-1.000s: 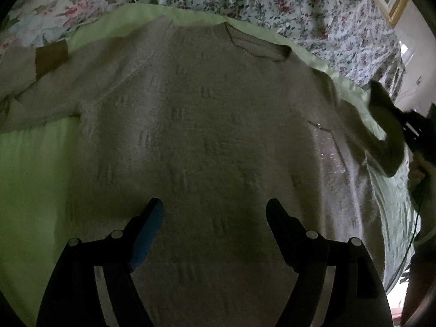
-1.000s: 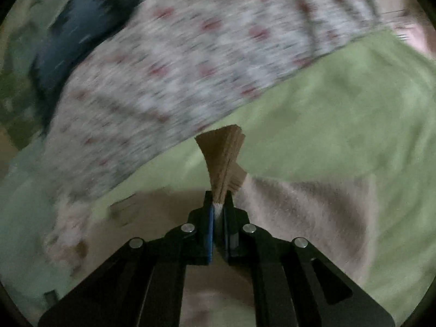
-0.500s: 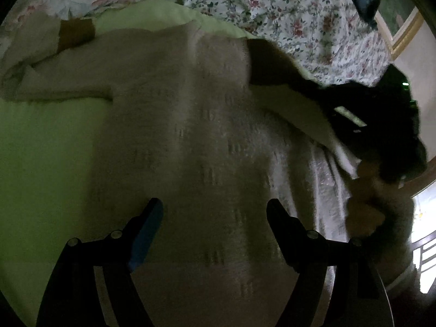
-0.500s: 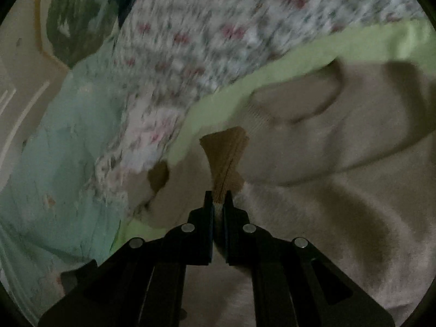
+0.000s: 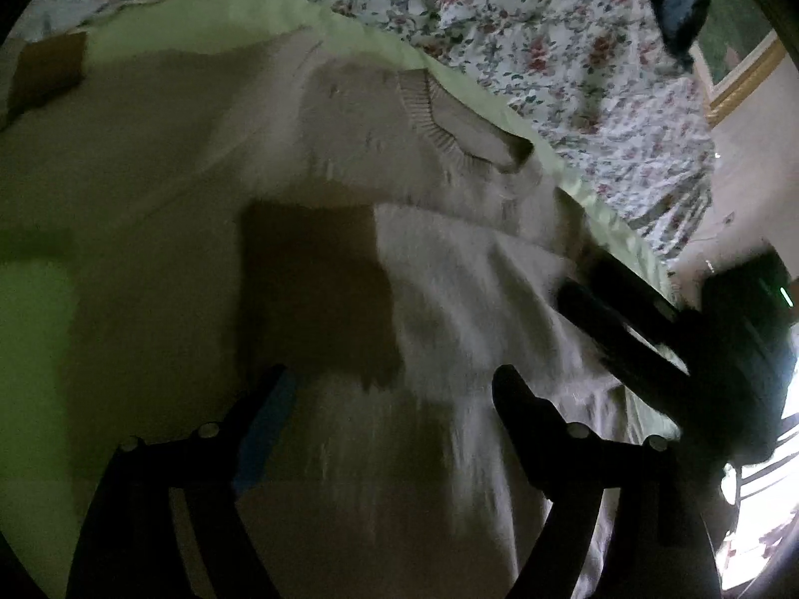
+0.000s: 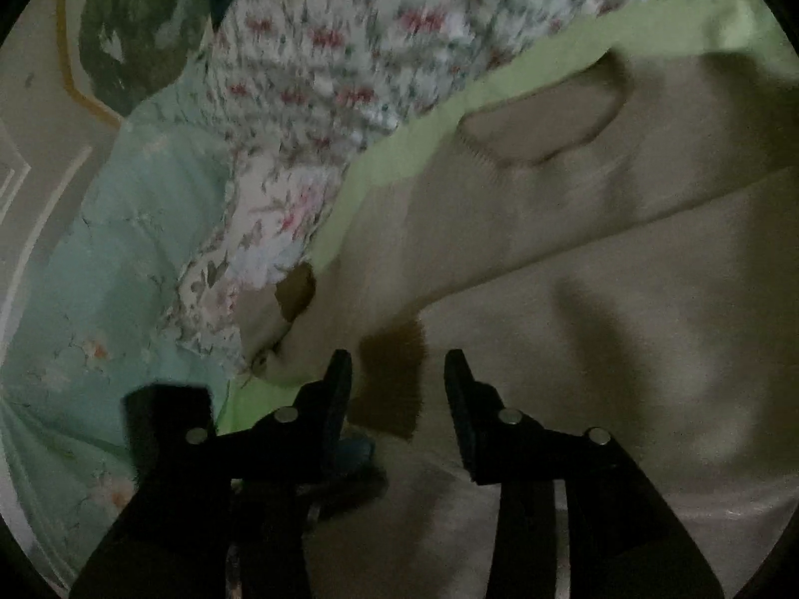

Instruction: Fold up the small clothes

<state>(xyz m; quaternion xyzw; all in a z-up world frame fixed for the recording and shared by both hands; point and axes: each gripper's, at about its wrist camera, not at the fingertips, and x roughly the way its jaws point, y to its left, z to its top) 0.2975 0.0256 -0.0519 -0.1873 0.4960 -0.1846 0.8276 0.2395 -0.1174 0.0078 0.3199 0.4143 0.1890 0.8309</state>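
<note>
A big bed with a flowery blanket [image 5: 524, 25] holds a green sheet [image 5: 209, 15], and on the green sheet lies the beige sweater [image 5: 449, 299], flat and spread wide. Its neck hole [image 5: 464, 120] is on the far side, toward the flowery blanket, and its bottom edge is on the near side, so the sweater's long way runs from near to far. One sleeve is folded across the chest, below the neck hole, and its brown cuff [image 6: 394, 379] lies right on the sweater's middle. The other sleeve [image 5: 75, 115] sticks out past the sweater's far side, with its own brown cuff at the end. The right tongs [image 6: 397, 374] are opening, with the brown cuff lying loose between the two tips, let go. The left tongs [image 5: 389, 389] hang spread wide over the sweater's lower part, gripping nothing. The sleeve that sticks out is on the left tongs' side, so I think the left hand is nearer for folding it in.
</note>
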